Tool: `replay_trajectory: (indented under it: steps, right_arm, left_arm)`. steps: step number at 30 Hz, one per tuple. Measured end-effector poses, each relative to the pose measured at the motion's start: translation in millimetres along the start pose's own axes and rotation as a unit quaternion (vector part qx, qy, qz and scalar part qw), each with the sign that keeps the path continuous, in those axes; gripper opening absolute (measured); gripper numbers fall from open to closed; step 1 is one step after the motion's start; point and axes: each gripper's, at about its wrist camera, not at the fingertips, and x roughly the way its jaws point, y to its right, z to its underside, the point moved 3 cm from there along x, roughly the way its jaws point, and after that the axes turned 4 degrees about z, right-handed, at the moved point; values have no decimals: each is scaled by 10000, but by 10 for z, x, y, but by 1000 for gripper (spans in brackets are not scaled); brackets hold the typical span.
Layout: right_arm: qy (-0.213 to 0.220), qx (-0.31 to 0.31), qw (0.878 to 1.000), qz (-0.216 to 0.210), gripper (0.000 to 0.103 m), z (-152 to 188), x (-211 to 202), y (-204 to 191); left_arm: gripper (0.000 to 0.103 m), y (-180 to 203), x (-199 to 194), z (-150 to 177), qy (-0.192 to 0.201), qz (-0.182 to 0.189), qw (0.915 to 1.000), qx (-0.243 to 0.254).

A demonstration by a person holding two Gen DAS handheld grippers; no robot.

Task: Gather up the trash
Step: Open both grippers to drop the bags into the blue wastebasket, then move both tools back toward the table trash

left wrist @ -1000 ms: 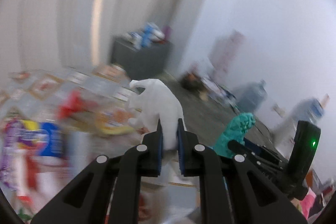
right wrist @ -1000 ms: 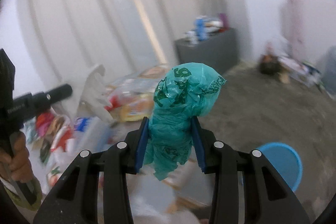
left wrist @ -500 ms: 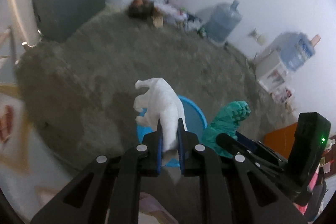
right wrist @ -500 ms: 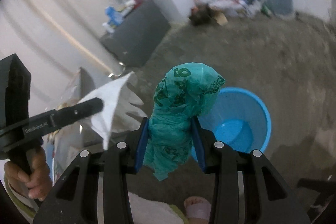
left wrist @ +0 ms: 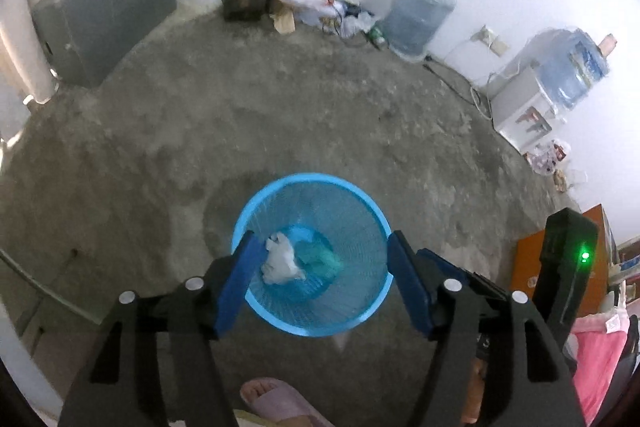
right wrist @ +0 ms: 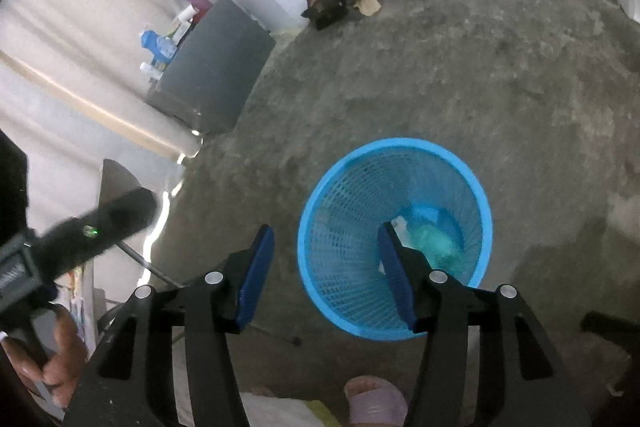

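While both tools hang above the concrete floor (left wrist: 280,115), the left gripper (left wrist: 320,279) is spread wide and holds nothing, its blue pads (left wrist: 236,283) framing the blue mesh basket (left wrist: 276,319). At the basket's bottom a crumpled white wad (left wrist: 278,261) lies on the left, touching the green bag (left wrist: 320,259) beside it. Further right, the right gripper (right wrist: 326,273) is likewise spread wide and bare, its right finger over the basket's near rim.
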Motion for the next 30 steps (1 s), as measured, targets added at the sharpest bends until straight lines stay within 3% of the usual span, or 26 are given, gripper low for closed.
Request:
replay_trajectory:
  steps: [5,9,10,12,14,16,19,23,30]
  right_arm:
    - [303,-473,9984,7,55,10,-186,-128]
    - [772,-1190,9898,141,71,14,-404,-441]
    - [911,-1421,9854,223,73,32,-464,-543]
    - [1184,-1843,9748,411,85,96,-577,-745]
    - [1388,-2153,9654,482,91,150,-659,-909]
    - [1664,-2503,9520,574,95,245,-759,-1119]
    - [1887,-2879,9371,578,95,375,-835,-1368]
    - [1910,-3122,9293,499,95,505,-871,-1649]
    - [1880,-3695,9094,-321,95,789,-987,-2215]
  left_arm:
    - [67,-42,-370,51,399,238,9988,-168]
    - [69,-131,-779,213,665,307,9970,-270]
    - [70,-131,-846,238,711,305,9966,-298]
    - [87,-217,-1039,334,817,340,9951,-438]
    - [94,-343,-1256,434,965,200,9928,-677]
    - [96,-436,-1438,508,1166,70,9896,-836]
    - [97,-615,-1782,635,1501,-133,9834,-1011]
    - [97,-928,-2248,868,1880,-428,9721,-1333]
    - [97,-1418,-2930,1394,2184,-694,9578,-1737]
